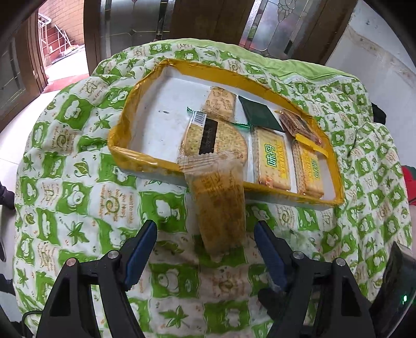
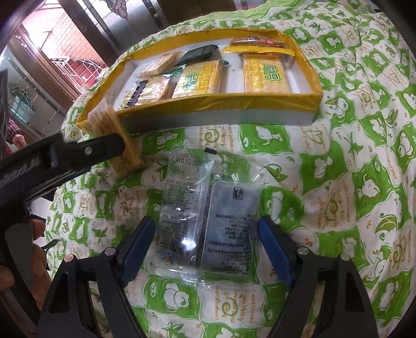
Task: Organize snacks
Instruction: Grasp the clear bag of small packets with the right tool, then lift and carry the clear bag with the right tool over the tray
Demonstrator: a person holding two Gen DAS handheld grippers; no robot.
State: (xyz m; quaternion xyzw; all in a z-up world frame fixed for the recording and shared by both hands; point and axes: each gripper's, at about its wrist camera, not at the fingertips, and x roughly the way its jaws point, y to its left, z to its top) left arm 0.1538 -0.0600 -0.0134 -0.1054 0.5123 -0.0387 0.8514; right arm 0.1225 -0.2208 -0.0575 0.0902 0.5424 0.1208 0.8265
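Observation:
A shallow yellow-rimmed tray [image 1: 122, 153] lies on the green-and-white quilt and holds several biscuit packs [image 1: 271, 161]. A clear-wrapped biscuit pack [image 1: 221, 208] leans over the tray's near rim, blurred, its low end on the quilt. My left gripper [image 1: 205, 249] is open just behind it, fingers on either side and apart from it. In the right wrist view the same pack [image 2: 122, 145] shows beside the left gripper's finger [image 2: 101, 150] at the tray's corner [image 2: 85, 119]. My right gripper [image 2: 206, 247] is open around a dark snack in a clear wrapper [image 2: 208, 221] lying flat on the quilt.
The quilt [image 1: 78, 208] covers a raised rounded surface that falls away at its edges. Wooden and glass doors [image 1: 208, 18] stand behind the tray. A person's hand [image 2: 18, 260] holds the left gripper's handle at the left of the right wrist view.

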